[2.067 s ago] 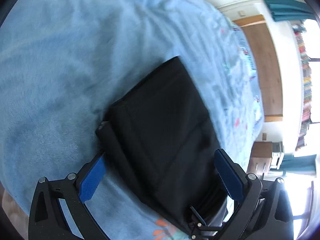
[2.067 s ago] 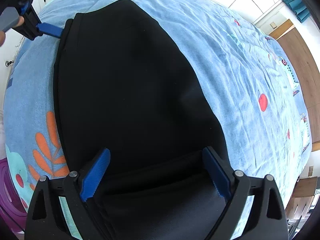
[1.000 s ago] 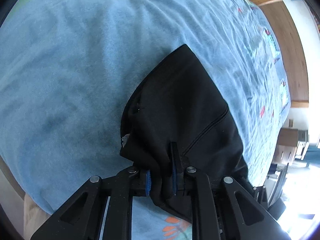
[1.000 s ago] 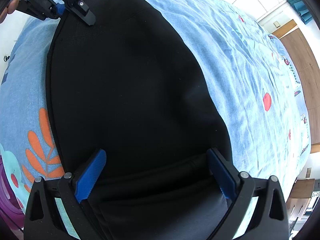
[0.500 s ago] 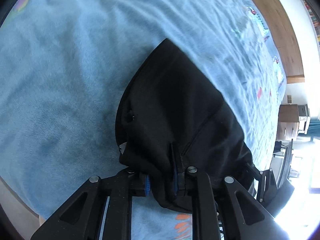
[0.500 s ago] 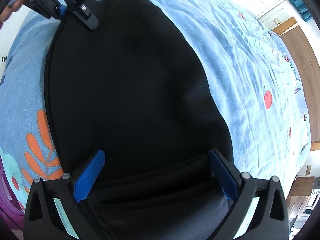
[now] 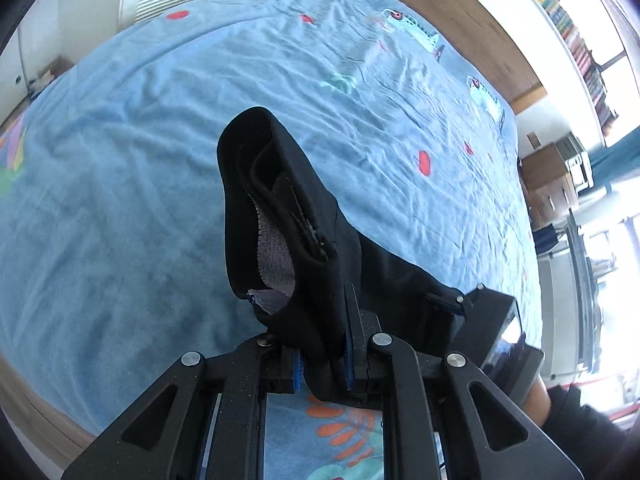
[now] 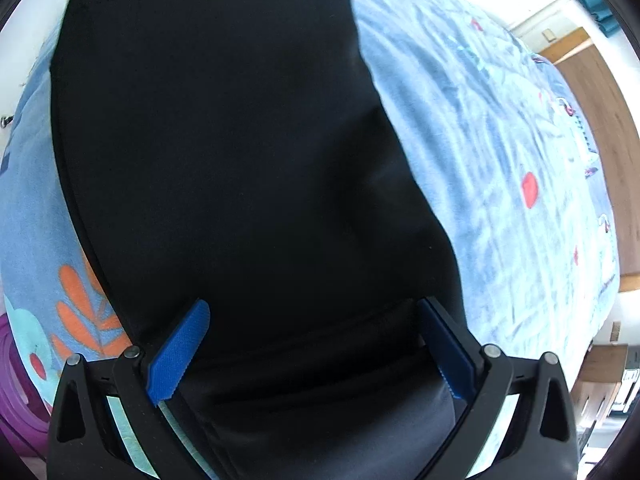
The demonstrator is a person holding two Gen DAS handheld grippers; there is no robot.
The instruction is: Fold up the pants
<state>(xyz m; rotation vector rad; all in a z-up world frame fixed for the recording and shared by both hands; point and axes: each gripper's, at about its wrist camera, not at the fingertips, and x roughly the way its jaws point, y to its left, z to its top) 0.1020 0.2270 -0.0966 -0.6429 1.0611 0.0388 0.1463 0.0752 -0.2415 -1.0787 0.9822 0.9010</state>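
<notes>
The black pants (image 7: 316, 248) lie on a light blue bedspread (image 7: 120, 184). My left gripper (image 7: 324, 364) is shut on a corner of the pants and holds it lifted, so the grey inner lining and a zip show. In the right wrist view the pants (image 8: 240, 152) fill most of the frame. My right gripper (image 8: 312, 344) is open, its blue fingers (image 8: 180, 344) straddling the near end of the pants. The right gripper's body also shows in the left wrist view (image 7: 480, 320).
The bedspread (image 8: 500, 140) has red, orange and teal prints. A wooden headboard (image 7: 460, 16) stands at the far side, with a bookshelf (image 7: 576, 40) and a wooden cabinet (image 7: 552, 184) beyond. A purple object (image 8: 12, 380) lies at the lower left.
My left gripper closed on the pants' corner and has lifted and turned it, exposing the inside. My right gripper has stayed open over the near end.
</notes>
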